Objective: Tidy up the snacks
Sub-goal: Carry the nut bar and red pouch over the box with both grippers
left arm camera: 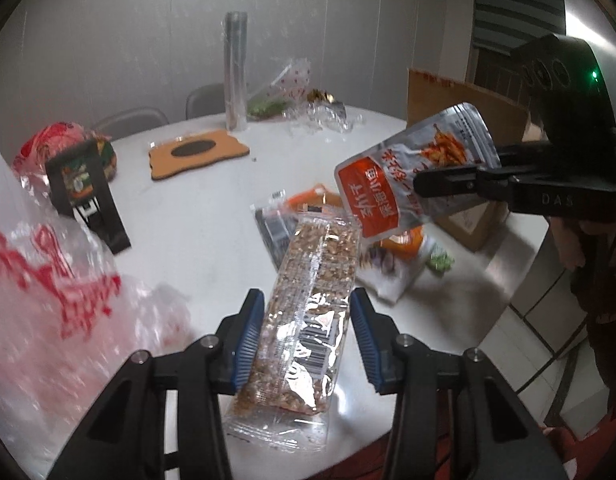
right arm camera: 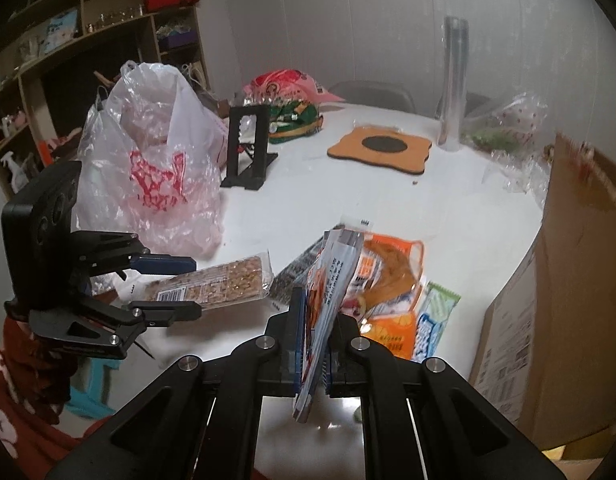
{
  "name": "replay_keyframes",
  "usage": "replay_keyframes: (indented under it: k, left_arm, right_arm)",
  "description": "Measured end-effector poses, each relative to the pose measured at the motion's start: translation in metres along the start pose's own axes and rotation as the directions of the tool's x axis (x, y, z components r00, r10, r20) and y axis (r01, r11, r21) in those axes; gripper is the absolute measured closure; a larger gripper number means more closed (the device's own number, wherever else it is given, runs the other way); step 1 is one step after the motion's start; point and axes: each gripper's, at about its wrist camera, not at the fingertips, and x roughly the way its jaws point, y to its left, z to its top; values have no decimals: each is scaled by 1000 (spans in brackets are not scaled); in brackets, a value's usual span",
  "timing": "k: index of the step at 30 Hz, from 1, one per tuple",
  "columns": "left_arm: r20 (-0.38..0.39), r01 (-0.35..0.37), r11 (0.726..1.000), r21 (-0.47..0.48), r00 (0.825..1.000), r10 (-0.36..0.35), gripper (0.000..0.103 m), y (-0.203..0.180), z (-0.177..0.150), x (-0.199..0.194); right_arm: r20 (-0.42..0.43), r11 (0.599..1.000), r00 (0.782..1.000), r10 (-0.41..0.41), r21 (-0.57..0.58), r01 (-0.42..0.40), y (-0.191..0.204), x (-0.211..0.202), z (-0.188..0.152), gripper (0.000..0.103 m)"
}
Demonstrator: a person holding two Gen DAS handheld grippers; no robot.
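The near end of a long clear-wrapped nut brittle bar (left arm camera: 312,320) is clamped across its width between the blue pads of the left gripper (left arm camera: 308,340), and it is held off the round white table (left arm camera: 195,216). From the right wrist, the same bar (right arm camera: 211,284) is seen side-on, nearer than the heap of loose snack packets (right arm camera: 388,280) left lying on the table. The right gripper (right arm camera: 312,344) is closed flat on a silver and orange foil snack pouch (right arm camera: 328,296), shown only edge-on there; its printed face (left arm camera: 412,176) can be read only from the left wrist, lifted above the heap. The packets under the pouch are partly covered and their labels cannot be made out. A white plastic bag with red print (right arm camera: 155,168) stands left of the heap; it is blurred and cut off in the left view. A brown cardboard box (right arm camera: 580,288), right of the heap, is cropped by the frame.
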Motion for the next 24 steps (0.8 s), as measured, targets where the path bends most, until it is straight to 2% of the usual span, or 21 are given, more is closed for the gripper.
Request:
replay_keyframes:
  k: [7,14,19,24]
  left_arm:
    - [104,-7,1000,21,995,5,61,-12,42,-18]
    - [202,29,993,116,978,-52,61,-62,102,-32]
    - [216,67,977,200,970,-111,61,-110,145,-22]
    - [172,108,955,276,972,-160,61,-153,178,4]
  right_arm:
    - [76,1000,997,-23,-19,24,-5,-34,22,101]
    - [200,995,976,-89,-17,94,-25,-103,39,101]
    - [261,982,947,-185,19,186,-54,-155,34,101]
    - [229,962,935,-271,90,257,-93,-175,14,101]
